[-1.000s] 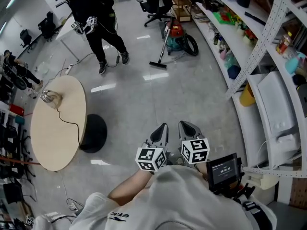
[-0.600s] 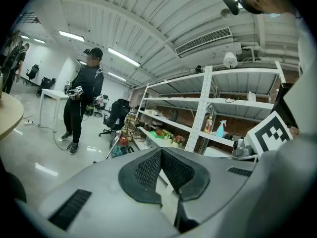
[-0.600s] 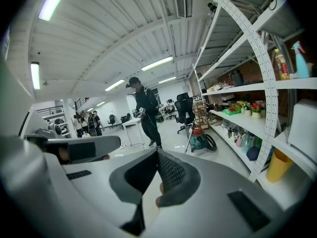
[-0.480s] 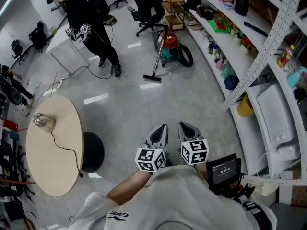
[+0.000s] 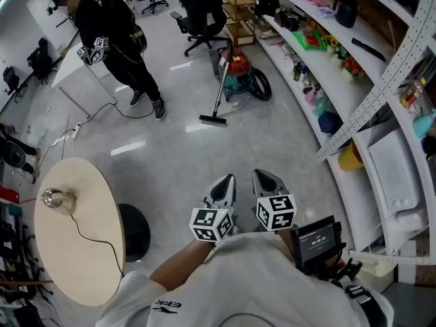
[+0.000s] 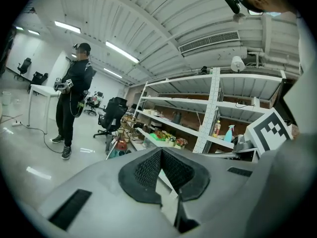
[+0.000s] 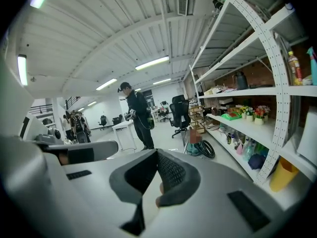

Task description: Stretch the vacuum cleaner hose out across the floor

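The vacuum cleaner (image 5: 236, 72), red on top and teal below, stands on the floor far ahead by the shelving. Its black hose (image 5: 259, 85) lies coiled at its right side. A wand slants down to the floor head (image 5: 212, 120). Both grippers are held side by side close to my body, well short of it: left gripper (image 5: 225, 184) and right gripper (image 5: 266, 180), each shut with nothing between the pads. The vacuum (image 6: 119, 148) shows small beyond the left gripper (image 6: 161, 151). Past the right gripper (image 7: 157, 152), the hose (image 7: 207, 149) shows too.
A person in black (image 5: 112, 39) stands at the back left near a white desk (image 5: 71, 70). A round wooden table (image 5: 75, 244) with a black stool (image 5: 134, 231) is on my left. Stocked shelving (image 5: 354, 87) lines the right. An office chair (image 5: 197, 12) stands behind the vacuum.
I have moved forward: the vacuum, the person and the round table have slid down the head view and closer. Both grippers keep their place before me, still shut.
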Available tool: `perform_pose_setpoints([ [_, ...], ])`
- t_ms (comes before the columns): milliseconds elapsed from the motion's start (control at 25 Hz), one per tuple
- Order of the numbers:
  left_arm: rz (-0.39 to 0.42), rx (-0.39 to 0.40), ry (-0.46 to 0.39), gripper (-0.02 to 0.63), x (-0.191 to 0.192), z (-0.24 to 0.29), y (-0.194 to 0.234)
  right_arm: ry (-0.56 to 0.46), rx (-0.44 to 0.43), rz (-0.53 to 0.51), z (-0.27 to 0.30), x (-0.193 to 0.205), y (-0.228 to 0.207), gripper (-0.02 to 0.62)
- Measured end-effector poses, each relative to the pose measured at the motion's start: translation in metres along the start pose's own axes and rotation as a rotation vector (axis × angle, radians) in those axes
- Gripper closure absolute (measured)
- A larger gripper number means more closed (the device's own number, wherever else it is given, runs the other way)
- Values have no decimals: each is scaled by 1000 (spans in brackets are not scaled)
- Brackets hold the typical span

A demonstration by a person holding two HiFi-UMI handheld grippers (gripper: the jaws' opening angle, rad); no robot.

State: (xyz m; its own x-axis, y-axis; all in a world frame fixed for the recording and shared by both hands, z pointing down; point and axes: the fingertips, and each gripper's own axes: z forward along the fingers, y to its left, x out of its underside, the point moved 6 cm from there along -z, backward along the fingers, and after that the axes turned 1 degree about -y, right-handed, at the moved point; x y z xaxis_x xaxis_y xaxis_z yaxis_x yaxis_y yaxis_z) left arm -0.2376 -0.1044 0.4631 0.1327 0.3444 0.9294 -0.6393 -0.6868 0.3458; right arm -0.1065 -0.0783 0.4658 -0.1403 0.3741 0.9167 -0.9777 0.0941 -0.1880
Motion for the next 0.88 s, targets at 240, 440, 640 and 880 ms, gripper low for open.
perform_pose_setpoints([
  [240,-23,-14,9,604,-7,29,27,20,12,3,37,-11,-14,597],
  [440,-20,-43,15,604,-18,79,51,16,2,19,87,-30,-47,597],
  [640,-9,-69,20,604,-37,147,68,8,-25,29,140,-62,-87,597],
  [880,5,-88,-3,604,-63,236,75,-4,-52,24,193,-103,-150,597],
])
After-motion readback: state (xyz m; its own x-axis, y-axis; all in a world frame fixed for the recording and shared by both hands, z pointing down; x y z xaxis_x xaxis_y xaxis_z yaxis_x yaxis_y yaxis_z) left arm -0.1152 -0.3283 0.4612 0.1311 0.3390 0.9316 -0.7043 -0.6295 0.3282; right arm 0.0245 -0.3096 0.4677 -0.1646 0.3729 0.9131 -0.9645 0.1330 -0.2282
